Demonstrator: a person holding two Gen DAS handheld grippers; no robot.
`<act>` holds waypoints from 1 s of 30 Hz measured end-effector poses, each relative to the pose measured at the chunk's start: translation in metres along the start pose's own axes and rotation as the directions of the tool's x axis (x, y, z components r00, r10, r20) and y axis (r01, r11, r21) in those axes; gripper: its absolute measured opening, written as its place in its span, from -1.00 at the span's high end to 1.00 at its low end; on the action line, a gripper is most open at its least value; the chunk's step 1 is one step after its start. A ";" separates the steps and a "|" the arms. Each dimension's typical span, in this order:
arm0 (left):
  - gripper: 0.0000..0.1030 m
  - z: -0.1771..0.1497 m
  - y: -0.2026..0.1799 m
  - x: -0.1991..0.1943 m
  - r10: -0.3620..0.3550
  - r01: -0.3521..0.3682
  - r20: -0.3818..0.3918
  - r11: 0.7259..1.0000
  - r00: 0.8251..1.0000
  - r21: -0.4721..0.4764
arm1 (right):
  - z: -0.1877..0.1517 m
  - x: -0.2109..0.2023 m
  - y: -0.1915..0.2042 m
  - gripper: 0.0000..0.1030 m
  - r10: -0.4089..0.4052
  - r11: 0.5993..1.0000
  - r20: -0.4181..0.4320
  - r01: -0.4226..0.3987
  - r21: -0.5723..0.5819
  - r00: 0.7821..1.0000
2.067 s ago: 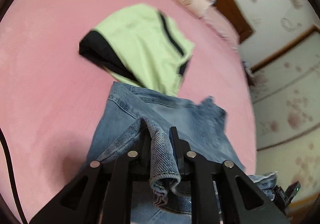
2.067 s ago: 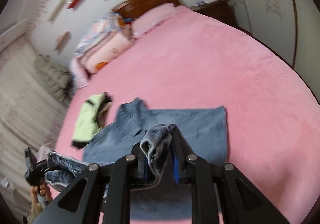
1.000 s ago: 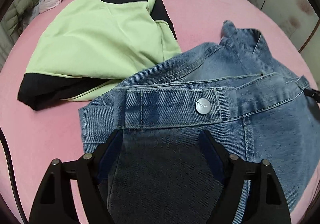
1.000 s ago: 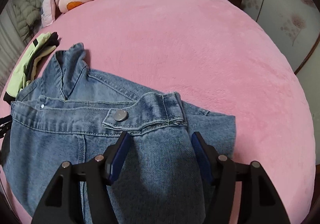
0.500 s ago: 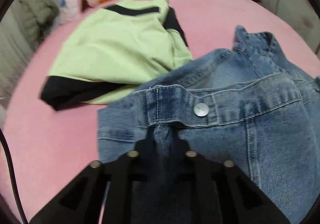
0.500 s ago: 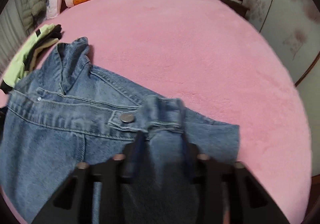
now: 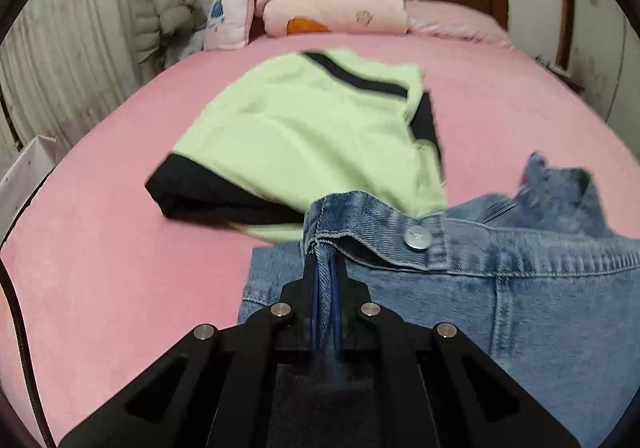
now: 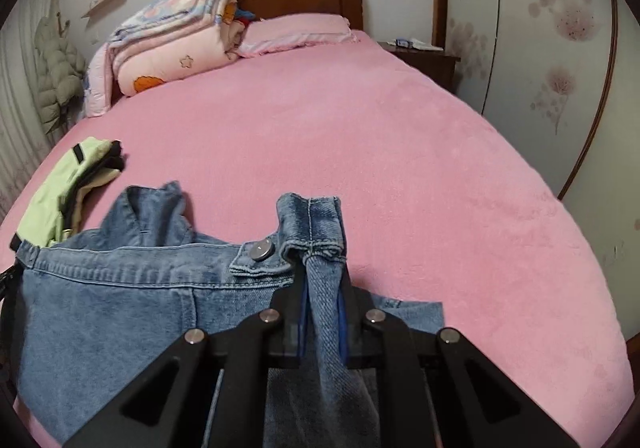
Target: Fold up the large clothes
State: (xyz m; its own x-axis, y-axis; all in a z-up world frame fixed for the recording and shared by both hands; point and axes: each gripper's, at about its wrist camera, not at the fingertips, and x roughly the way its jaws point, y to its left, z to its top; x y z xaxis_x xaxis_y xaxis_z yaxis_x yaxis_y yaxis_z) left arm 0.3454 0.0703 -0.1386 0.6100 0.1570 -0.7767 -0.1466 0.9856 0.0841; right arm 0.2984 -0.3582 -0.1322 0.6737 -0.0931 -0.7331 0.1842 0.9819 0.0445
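The denim jacket (image 7: 540, 288) was faded blue; the folded garment (image 7: 304, 136) pale green with black bands; the bed (image 8: 360, 136) pink.

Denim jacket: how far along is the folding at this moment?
Done: a green and black garment lies folded on the pink bed. In hand: the left gripper is shut on one cuff of the denim jacket; the right gripper is closing on the other. Left: the jacket is unfolded, collar spread.

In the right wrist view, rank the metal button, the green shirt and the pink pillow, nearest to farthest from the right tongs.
1. Metal button: on the denim, just left of the right tongs.
2. Green shirt: far left on the bed.
3. Pink pillow: by the headboard.
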 end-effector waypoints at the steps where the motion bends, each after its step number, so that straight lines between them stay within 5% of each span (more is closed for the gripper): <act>1: 0.93 -0.004 0.000 0.010 0.007 -0.008 -0.023 1.000 1.000 -0.005 | -0.002 0.012 -0.001 0.79 -0.013 1.000 -0.032 0.013 0.002 0.999; 4: 0.90 -0.012 0.001 0.024 0.007 -0.008 -0.049 1.000 0.999 -0.011 | -0.016 0.045 0.002 0.78 -0.060 0.998 -0.107 0.059 -0.012 0.992; 10: 0.82 -0.017 -0.005 0.032 0.028 -0.027 -0.057 0.999 0.998 0.020 | -0.024 0.052 -0.004 0.70 -0.070 0.997 -0.119 0.071 0.010 0.990; 13: 0.40 -0.012 0.003 0.028 0.030 -0.029 -0.081 1.000 0.996 0.005 | -0.018 0.048 -0.008 0.53 -0.054 0.998 -0.151 0.059 0.030 0.987; 15: -0.29 -0.006 0.010 0.026 0.011 -0.012 -0.099 1.000 0.995 -0.008 | -0.015 0.043 -0.008 0.46 -0.066 0.997 -0.184 0.073 0.030 0.981; 17: -0.50 -0.002 0.017 0.013 0.030 -0.031 -0.104 0.999 0.994 -0.010 | -0.012 0.031 -0.007 0.46 -0.062 0.997 -0.198 0.071 0.038 0.978; 21: -0.50 0.008 0.028 -0.023 0.010 -0.010 -0.090 1.000 0.996 0.001 | -0.002 -0.016 -0.012 0.44 -0.038 0.997 -0.151 0.048 0.065 0.988; 25: -0.51 0.011 0.042 -0.074 0.026 -0.025 -0.061 0.999 0.998 0.026 | 0.003 -0.081 -0.017 0.20 -0.023 0.997 -0.045 0.026 0.076 0.999; 30: -0.54 -0.009 0.050 -0.122 -0.077 0.078 -0.061 0.997 0.995 0.012 | -0.013 -0.137 -0.005 0.14 -0.029 0.999 0.002 0.029 0.016 1.000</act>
State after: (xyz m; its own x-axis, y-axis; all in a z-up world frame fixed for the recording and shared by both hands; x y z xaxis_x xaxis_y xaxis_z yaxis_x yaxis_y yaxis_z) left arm 0.2568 0.1002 -0.0456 0.5712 0.0762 -0.8172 -0.0894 0.9955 0.0304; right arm 0.1957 -0.3481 -0.0411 0.6697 -0.1222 -0.7325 0.2150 0.9760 0.0338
